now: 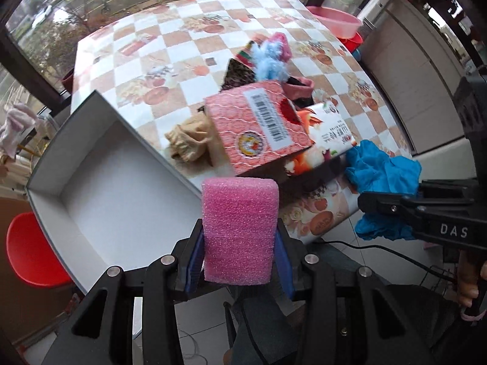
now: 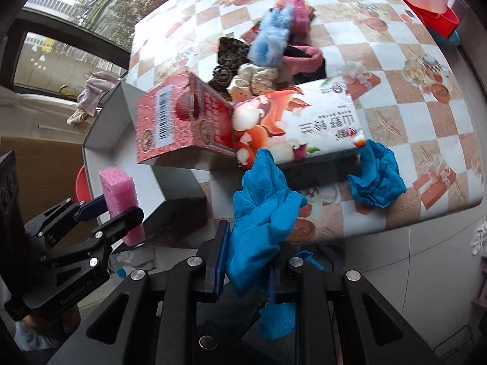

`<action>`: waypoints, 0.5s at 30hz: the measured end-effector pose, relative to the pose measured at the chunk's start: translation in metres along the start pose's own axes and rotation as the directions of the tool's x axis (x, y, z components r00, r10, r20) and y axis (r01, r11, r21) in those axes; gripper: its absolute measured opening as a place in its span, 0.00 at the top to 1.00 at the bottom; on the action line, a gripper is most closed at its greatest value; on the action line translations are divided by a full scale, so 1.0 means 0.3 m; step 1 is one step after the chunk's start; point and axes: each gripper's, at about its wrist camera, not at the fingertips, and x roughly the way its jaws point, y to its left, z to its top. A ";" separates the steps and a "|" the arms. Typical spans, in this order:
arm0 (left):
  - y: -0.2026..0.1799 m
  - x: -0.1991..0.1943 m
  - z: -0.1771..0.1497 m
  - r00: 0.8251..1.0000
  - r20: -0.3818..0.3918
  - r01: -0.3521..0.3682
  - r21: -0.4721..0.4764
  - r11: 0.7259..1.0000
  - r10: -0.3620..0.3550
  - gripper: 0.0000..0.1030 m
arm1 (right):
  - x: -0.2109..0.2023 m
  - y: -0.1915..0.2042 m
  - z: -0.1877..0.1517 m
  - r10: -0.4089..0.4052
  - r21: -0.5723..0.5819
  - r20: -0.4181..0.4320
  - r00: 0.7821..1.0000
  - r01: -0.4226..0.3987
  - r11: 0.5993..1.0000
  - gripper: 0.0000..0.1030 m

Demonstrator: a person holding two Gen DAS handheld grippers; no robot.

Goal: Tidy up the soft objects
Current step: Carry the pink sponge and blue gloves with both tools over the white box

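Ahead and to the left of the left gripper [image 1: 239,261] lies the large open white cardboard box [image 1: 100,188], empty as far as the view shows, on the checked-cloth table [image 1: 170,45]. That gripper's jaws are closed on a pink rectangular foam block [image 1: 240,231], held upright just short of the box's near wall, so I would carry it forward over the wall and lower it before letting go. The right gripper [image 2: 249,267] is clamped on a crumpled blue fabric cloth [image 2: 261,210], a second blue wad [image 2: 377,179] lying ahead to its right.

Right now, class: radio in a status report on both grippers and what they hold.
Left gripper shut on pink foam block. Right gripper shut on blue crumpled cloth. White open box beside left, nothing in the way.
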 end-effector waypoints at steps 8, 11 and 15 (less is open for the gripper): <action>0.233 -0.061 -0.084 0.996 0.055 -0.060 -0.258 0.964 0.077 0.56 | -0.009 0.249 0.033 0.044 -0.237 0.017 0.999 -0.039 0.971 0.78; 0.300 -0.060 -0.123 0.994 0.050 -0.074 -0.342 0.937 0.097 0.56 | 0.004 0.348 0.041 0.051 -0.325 0.005 0.999 -0.047 0.944 0.78; 0.363 -0.046 -0.171 0.995 0.032 -0.075 -0.428 0.901 0.098 0.56 | 0.036 0.460 0.048 0.061 -0.404 -0.022 0.998 -0.065 0.912 0.78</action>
